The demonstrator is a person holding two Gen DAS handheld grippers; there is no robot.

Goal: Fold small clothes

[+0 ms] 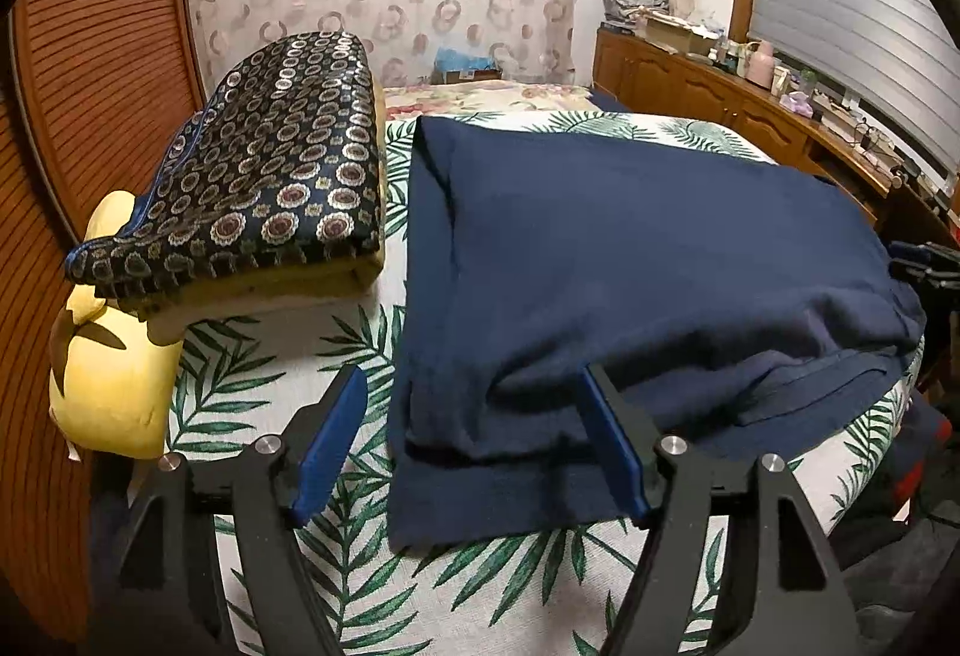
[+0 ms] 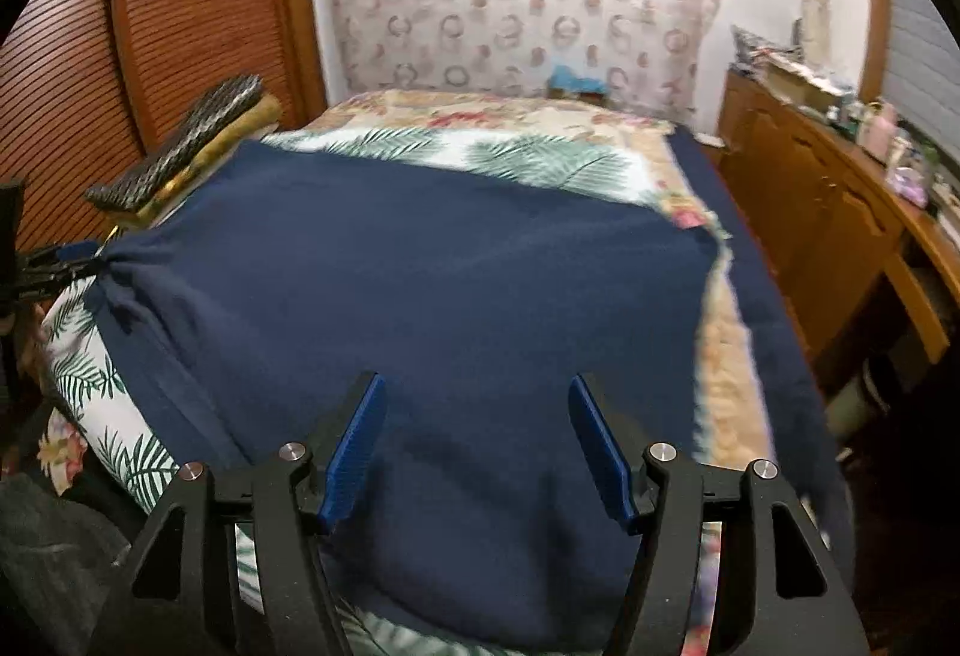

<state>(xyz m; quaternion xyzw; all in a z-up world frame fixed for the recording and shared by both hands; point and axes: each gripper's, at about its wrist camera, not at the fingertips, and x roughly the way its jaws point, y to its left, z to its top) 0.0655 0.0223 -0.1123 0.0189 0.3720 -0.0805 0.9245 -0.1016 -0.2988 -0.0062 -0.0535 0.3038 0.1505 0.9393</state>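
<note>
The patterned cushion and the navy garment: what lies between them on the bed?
Only a bare strip of the palm-leaf bedcover lies between the patterned cushion and the navy garment; the left wrist view shows it.

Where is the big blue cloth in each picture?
Left wrist view: the blue cloth fills the middle and right, lying on the leaf-print cover.
Right wrist view: the blue cloth fills the middle.
Shared landmark: the dark patterned cushion, left of the cloth in both.
</note>
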